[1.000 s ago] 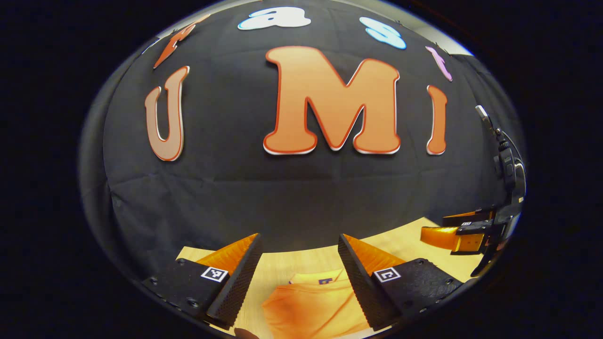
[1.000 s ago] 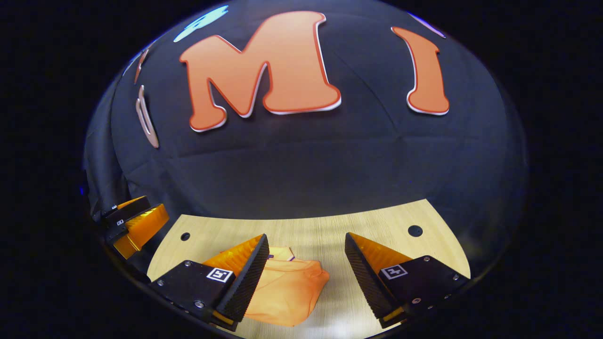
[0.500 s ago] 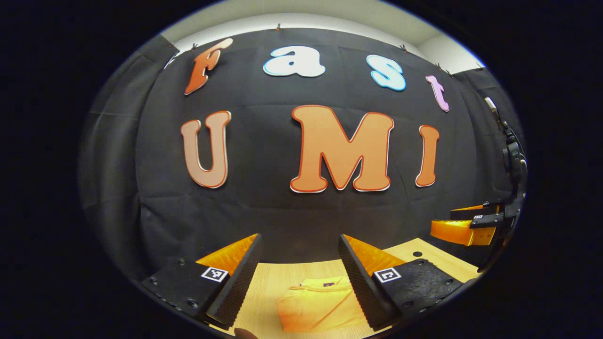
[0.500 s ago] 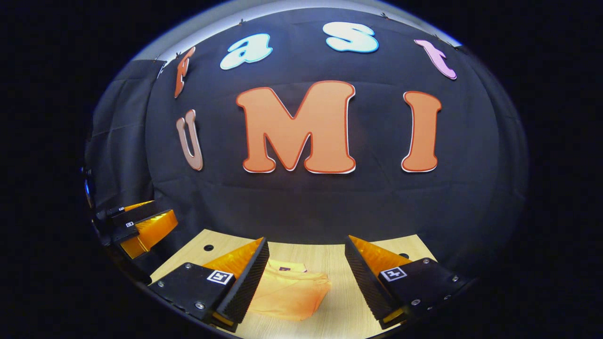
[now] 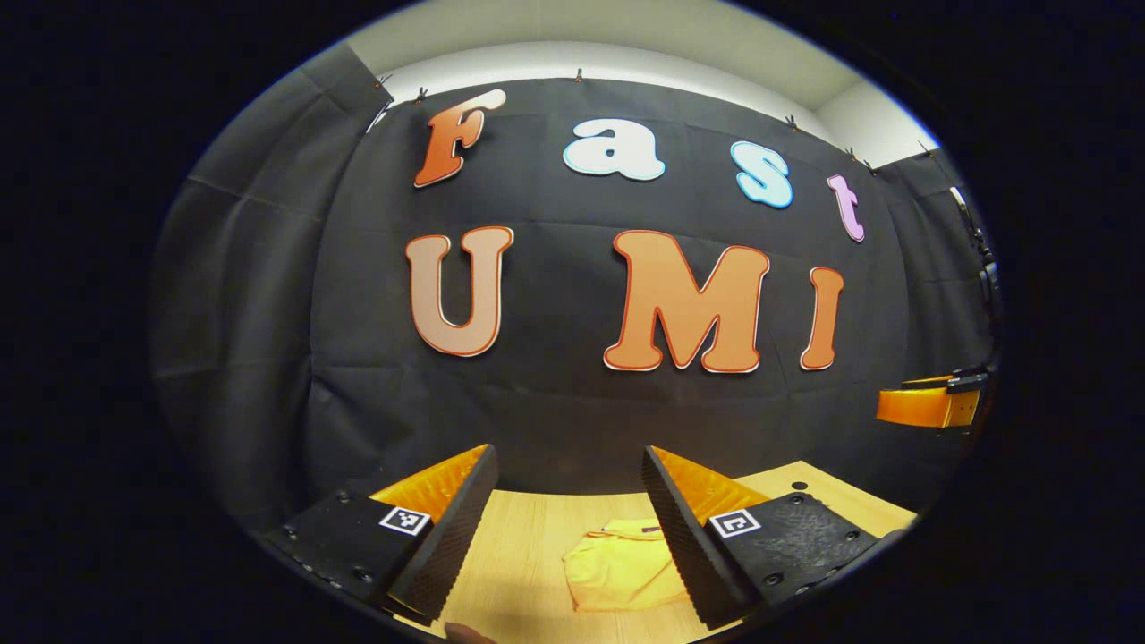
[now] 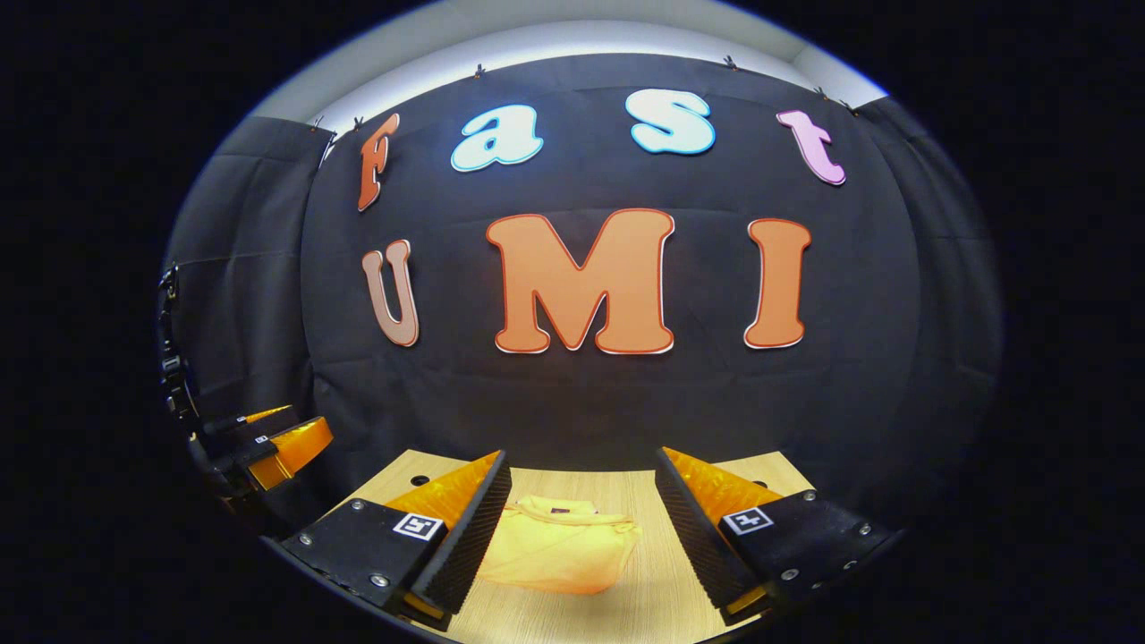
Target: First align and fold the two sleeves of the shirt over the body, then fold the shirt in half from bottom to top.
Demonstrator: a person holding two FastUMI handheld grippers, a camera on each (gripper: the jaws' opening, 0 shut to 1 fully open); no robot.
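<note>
Shirt point(image 6: 559, 547) folded, collar seemingly toward wall

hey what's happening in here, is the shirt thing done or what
A person holds a hand-held gripper in each hand above a wooden table. The orange shirt lies on it as a compact folded bundle, collar toward the wall. Neither gripper touches it: the left hand-held gripper and the right hand-held gripper are both open, held above the table. The folding looks finished.
</note>
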